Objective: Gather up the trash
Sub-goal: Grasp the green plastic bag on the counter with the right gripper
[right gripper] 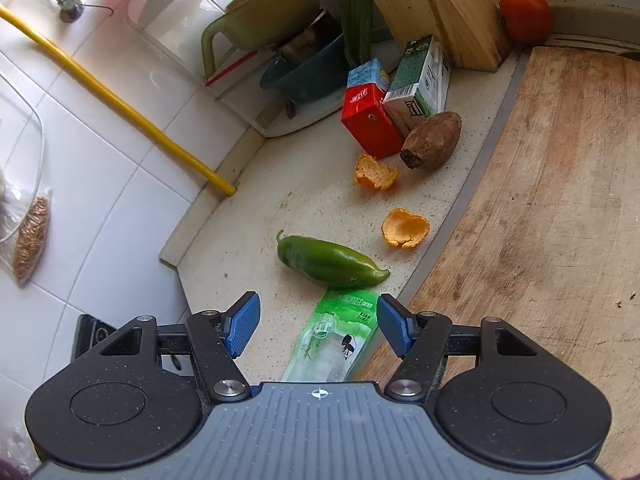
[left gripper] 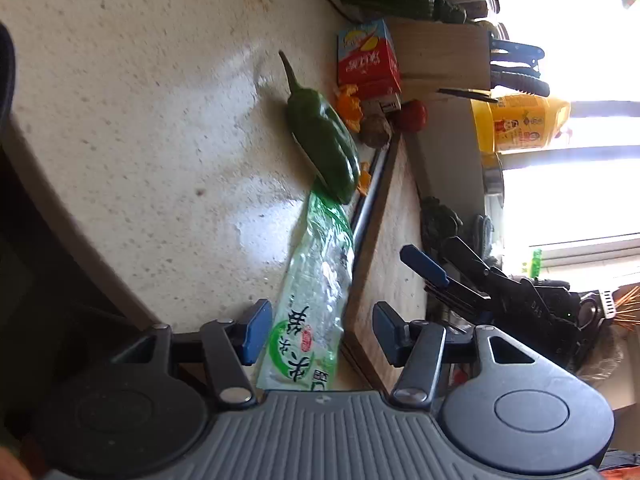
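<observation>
Right gripper (right gripper: 318, 326) is spread wide, nothing in it, and I've got it hovering over the green plastic wrapper (right gripper: 338, 338), which lies flat on the counter (right gripper: 256, 240) between the pads, against the edge of the wooden cutting board (right gripper: 540, 220). Left gripper (left gripper: 320, 332) is likewise released and empty, lined up on the same wrapper from the other side. Just past the wrapper's far end sits a green pepper (right gripper: 328, 262), touching or nearly so; that's food, so I'd leave it. Beyond it are two orange peel pieces (right gripper: 405, 228), apart from each other, then a sweet potato (right gripper: 432, 145) beside a red carton (right gripper: 370, 122) and a green-and-white carton (right gripper: 420, 78). A tomato (right gripper: 524, 14) sits at the back. As I read it, nothing's collected yet: wrapper, peels and probably both cartons remain. No bin visible in either view.
</observation>
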A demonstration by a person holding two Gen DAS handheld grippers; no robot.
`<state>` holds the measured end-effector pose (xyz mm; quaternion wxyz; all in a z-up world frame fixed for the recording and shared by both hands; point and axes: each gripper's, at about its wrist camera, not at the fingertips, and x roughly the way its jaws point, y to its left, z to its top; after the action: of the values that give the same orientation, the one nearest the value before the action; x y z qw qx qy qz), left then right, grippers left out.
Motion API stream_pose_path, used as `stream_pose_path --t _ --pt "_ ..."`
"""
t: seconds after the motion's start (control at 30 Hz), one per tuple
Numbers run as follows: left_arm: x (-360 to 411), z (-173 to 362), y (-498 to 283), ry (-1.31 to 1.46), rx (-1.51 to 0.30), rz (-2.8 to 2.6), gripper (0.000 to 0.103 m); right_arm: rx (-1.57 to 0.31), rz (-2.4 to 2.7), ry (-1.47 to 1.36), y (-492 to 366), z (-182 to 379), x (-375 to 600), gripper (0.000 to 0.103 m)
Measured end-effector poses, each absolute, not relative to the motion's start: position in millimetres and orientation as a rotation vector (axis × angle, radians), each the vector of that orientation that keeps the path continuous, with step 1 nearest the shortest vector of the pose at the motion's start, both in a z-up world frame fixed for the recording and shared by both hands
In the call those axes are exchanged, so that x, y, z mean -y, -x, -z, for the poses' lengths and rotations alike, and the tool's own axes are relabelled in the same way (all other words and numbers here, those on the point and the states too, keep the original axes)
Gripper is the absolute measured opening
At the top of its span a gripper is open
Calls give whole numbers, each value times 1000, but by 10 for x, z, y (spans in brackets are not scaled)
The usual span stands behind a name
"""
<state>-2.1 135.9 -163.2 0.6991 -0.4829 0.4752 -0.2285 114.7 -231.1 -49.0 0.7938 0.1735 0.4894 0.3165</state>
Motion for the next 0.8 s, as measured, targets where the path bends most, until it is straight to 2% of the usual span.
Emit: stream_pose_path --t 0.1,0.27,0.37,0.5,0.67,0.8 --pt "-1320 1609 -10 1049 -1067 544 54 -1058 -674 -380 -1155 518 2337 72" --pt "-1256 1723 -74 1192 -1062 613 54 -1068 -645 -393 -1191 561 2389 72" --pt "-1198 1596 -125 1095 -1085 524 53 -1063 -646 -382 -1204 532 2412 72" --pt "-1093 1274 -154 804 -1067 462 60 -1153 -731 -299 -1109 506 2397 73" --pt "-1051 1276 -389 764 -1078 483 61 -1294 -841 -428 -876 568 2462 74" --pt "-1018 1426 -548 857 -1126 590 62 -1297 -861 -495 -638 633 2463 75"
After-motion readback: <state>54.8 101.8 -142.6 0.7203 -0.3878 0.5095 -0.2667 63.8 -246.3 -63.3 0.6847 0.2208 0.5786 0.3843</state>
